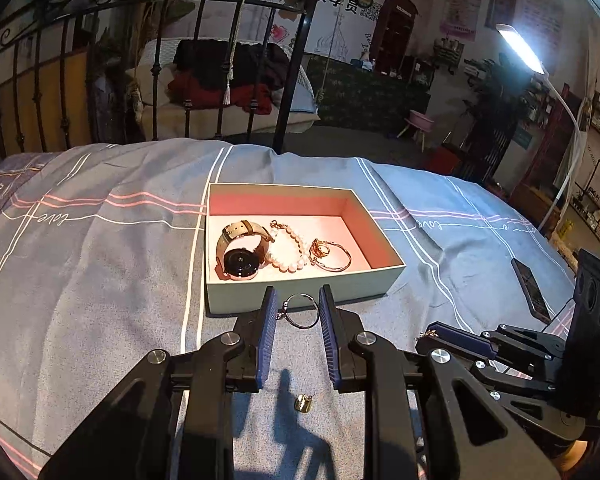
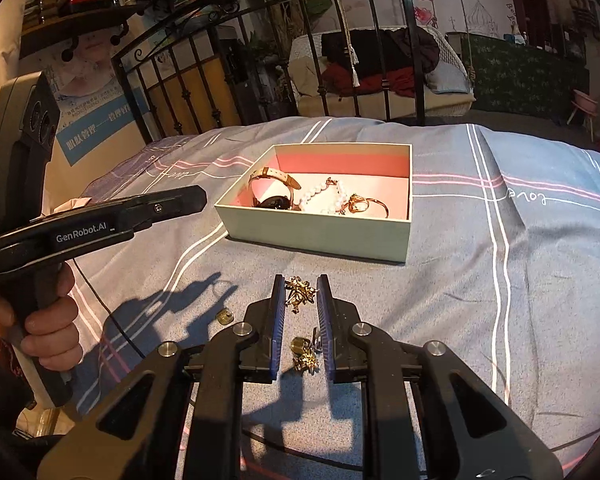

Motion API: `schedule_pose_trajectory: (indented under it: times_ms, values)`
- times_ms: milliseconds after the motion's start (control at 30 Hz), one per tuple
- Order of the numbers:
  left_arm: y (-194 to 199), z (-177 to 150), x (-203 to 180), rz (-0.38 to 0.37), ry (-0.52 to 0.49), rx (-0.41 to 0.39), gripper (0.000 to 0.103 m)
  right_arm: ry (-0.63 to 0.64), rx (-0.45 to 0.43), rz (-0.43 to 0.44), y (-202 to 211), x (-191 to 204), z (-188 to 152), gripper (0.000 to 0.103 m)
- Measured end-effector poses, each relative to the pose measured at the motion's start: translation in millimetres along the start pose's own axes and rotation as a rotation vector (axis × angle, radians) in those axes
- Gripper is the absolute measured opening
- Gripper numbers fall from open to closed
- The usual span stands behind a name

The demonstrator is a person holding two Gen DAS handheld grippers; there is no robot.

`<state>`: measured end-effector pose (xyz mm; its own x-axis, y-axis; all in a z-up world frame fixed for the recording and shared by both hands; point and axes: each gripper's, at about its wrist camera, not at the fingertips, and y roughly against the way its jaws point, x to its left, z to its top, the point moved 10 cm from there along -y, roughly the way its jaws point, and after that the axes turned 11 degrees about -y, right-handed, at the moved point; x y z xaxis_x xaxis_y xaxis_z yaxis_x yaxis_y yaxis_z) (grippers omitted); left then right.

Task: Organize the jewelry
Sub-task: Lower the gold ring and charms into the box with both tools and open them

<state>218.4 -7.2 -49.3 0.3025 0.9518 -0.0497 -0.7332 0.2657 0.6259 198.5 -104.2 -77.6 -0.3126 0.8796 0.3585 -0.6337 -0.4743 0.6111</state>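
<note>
In the left wrist view my left gripper (image 1: 299, 310) is shut on a thin silver ring (image 1: 300, 325), held just in front of the pale green box (image 1: 300, 296). Inside the box lie a watch (image 1: 241, 254), a pearl bracelet (image 1: 288, 249) and a gold bangle (image 1: 332, 256). In the right wrist view my right gripper (image 2: 300, 292) is shut on a spiky gold ornament (image 2: 300, 290), above the bedspread and short of the box (image 2: 320, 236). Below it a similar gold piece (image 2: 306, 354) lies on the cloth. A small gold clasp (image 1: 304, 403) rests under the left gripper.
A blue-grey striped bedspread (image 1: 100, 260) covers the bed. A black iron bed frame (image 1: 292, 80) stands behind it. A dark phone (image 1: 531, 288) lies at the right, near a lit white lamp (image 1: 520, 46). A hand (image 2: 48, 320) holds the left gripper's handle.
</note>
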Motion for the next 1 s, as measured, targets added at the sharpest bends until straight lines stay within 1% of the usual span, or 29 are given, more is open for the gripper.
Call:
schedule_pose_trajectory:
  times_ms: [67,200,400,467,533,600,700,767,1000]
  values:
    - [-4,7,0,0.011,-0.005,0.006,0.021,0.013,-0.007,-0.003,-2,3,8,0.017]
    - [-18,24,4,0.026,-0.006,0.014,0.021,0.038,-0.032,-0.016,-10,6,34,0.017]
    - [-45,52,8,0.032,-0.017,0.042,0.021,0.033,-0.037,-0.037,-33,0,74,0.017]
    - [-56,60,11,0.045,-0.021,0.062,0.021,0.023,-0.032,-0.044,-42,-3,87,0.017]
    - [-71,67,12,0.043,-0.027,0.09,0.021,0.018,-0.019,-0.063,-53,-9,98,0.017]
    - [-86,73,14,0.059,-0.036,0.122,0.021,0.012,0.0,-0.084,-64,-14,106,0.017]
    - [-106,76,16,0.068,-0.054,0.17,0.021,0.014,0.034,-0.113,-81,-20,111,0.017]
    - [-116,76,18,0.074,-0.072,0.19,0.021,0.009,0.057,-0.117,-91,-23,110,0.017]
    - [-141,64,27,0.103,-0.097,0.249,0.021,0.011,0.127,-0.13,-119,-29,93,0.017]
